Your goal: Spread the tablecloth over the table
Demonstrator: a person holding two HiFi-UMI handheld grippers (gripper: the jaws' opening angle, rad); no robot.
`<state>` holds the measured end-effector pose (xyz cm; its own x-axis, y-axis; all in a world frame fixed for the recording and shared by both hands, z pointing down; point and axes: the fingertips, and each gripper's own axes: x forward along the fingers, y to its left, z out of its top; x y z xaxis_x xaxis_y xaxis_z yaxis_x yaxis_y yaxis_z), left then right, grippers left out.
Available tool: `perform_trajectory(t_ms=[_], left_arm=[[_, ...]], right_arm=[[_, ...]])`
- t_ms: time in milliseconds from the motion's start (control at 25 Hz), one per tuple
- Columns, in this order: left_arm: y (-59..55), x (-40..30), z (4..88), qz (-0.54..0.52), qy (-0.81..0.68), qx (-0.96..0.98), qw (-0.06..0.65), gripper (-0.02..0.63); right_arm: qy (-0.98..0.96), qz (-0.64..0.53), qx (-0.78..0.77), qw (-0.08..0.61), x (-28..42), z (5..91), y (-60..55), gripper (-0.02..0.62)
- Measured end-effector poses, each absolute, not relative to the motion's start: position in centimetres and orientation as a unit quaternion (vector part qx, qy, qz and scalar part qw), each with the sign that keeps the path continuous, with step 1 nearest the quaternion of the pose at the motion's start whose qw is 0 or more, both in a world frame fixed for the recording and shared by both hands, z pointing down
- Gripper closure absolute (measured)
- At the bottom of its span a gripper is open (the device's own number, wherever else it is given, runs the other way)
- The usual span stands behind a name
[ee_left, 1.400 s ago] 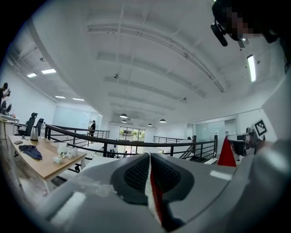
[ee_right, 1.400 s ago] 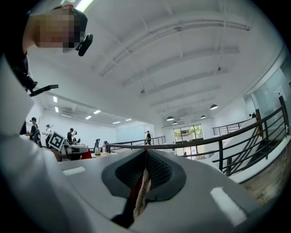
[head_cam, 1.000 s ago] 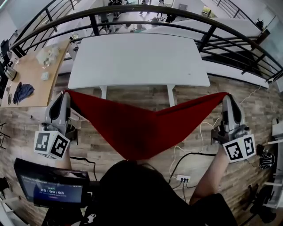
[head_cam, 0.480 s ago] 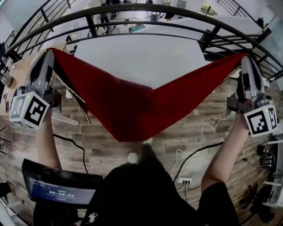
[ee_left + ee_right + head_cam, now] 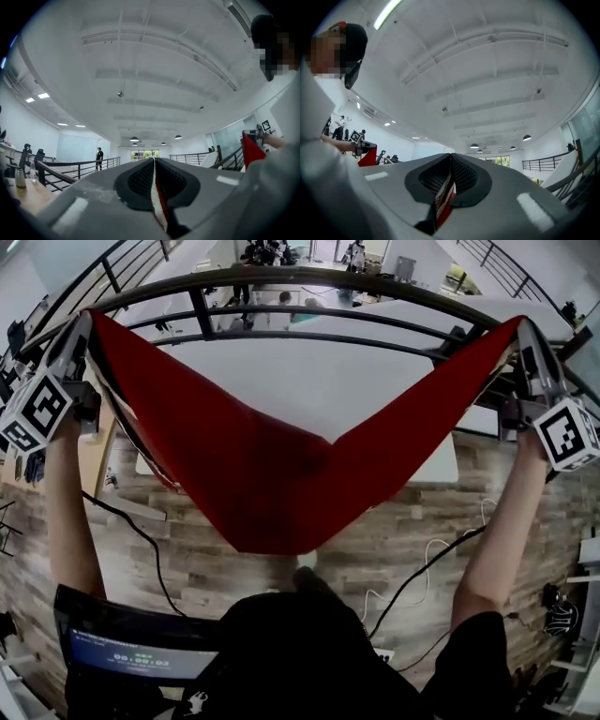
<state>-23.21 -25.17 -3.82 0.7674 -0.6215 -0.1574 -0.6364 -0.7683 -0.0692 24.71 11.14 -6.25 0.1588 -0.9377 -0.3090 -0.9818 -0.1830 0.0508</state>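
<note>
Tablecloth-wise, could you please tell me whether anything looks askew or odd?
Nothing damaged. The tablecloth sags in a deep V between the left gripper and right gripper, each shut on a corner; it is not yet on the table.

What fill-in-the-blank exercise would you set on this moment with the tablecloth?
1. The tablecloth held up in the air is ____ in colour.
2. The left gripper and the right gripper each have their jaws ____ on an end of the cloth.
3. The cloth sags lowest at its ____, in front of the person.
4. The table beyond the cloth has a ____ top.
Missing words: red; shut; middle; white.
</note>
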Motion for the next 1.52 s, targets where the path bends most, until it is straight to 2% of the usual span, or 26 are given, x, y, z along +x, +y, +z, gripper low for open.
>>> perform_trajectory(t_ms=[240, 440, 600, 880, 1160, 1520], left_arm=[[-29.5, -21.2, -6.3, 0.06, 0.389, -0.917, 0.071, 0.594], [-33.5, -17.6, -7.0, 0.06, 0.392, -0.914, 0.082, 0.594], [-34.2, -14.9, -8.6, 0.055, 0.387, -0.915, 0.096, 0.594], [-40.8, -2.4, -7.9, 0.034, 0.339, -0.934, 0.104, 0.594], [-45.6, 3.7, -10.7, 0.082, 0.284, -0.952, 0.08, 0.594], [-41.5, 6.2, 2.6, -0.005, 0.222, -0.975, 0.018, 0.594]], right_arm=[[0.625, 0.15, -0.762, 0.076, 31.7, -8.6, 7.5, 0.58], [0.622, 0.154, -0.767, 0.035, 36.0, -8.6, 3.2, 0.58], [0.618, 0.151, -0.771, 0.043, 37.2, -9.4, 2.4, 0.58], [0.633, 0.135, -0.762, 0.036, 39.0, -8.7, -10.5, 0.58], [0.634, 0.165, -0.753, 0.062, 39.4, -12.8, -16.8, 0.58], [0.678, 0.081, -0.73, 0.014, 37.6, 0.6, -17.6, 0.58]])
